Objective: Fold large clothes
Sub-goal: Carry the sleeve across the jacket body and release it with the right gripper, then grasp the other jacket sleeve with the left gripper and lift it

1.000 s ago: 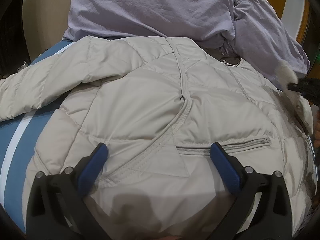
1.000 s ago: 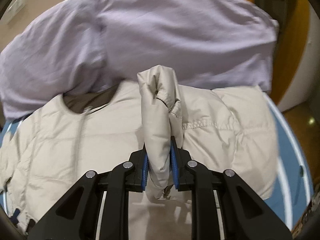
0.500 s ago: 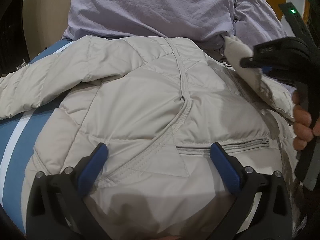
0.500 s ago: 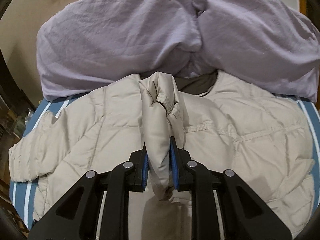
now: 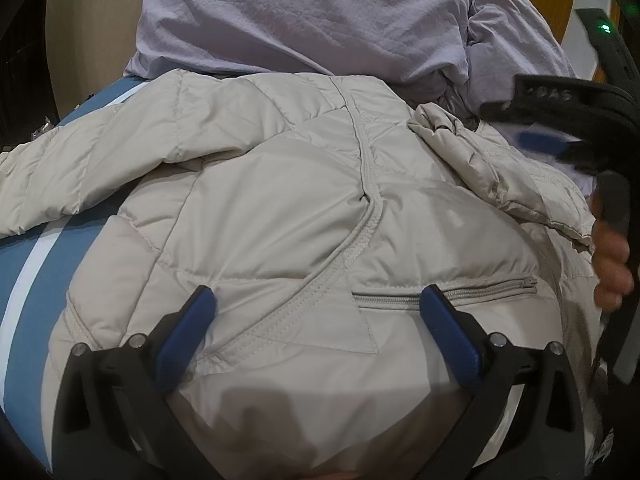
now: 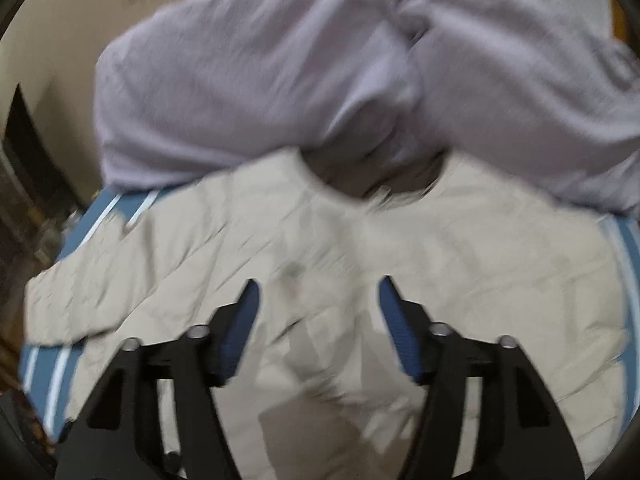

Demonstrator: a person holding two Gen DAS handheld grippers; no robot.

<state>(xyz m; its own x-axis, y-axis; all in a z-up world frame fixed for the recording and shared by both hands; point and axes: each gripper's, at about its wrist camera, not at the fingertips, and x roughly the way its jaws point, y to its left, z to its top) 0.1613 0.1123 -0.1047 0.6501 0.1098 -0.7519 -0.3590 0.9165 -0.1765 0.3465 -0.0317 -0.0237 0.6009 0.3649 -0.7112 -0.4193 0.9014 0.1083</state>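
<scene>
A beige quilted puffer jacket (image 5: 280, 200) lies spread on the bed, front up, its zip running down the middle. My left gripper (image 5: 316, 296) hangs open just above its lower hem, by the pocket zip, holding nothing. The jacket's right sleeve (image 5: 480, 164) lies folded inward across the chest. My right gripper (image 5: 524, 132) sits just beyond the sleeve's cuff, held by a hand (image 5: 612, 256). In the blurred right wrist view, my right gripper (image 6: 319, 284) has its jaws opening over the jacket (image 6: 460, 280), and no cloth is between them.
A crumpled lavender duvet (image 5: 320, 20) is piled at the head of the bed, touching the jacket's collar (image 6: 372, 184). The blue sheet with white stripes (image 5: 60, 264) shows at the left, under the jacket's other sleeve (image 5: 60, 184). A beige wall stands behind.
The right gripper carried the pinched sleeve in across the jacket, then opened and let it go. The sleeve now lies on the chest. The left gripper has not moved.
</scene>
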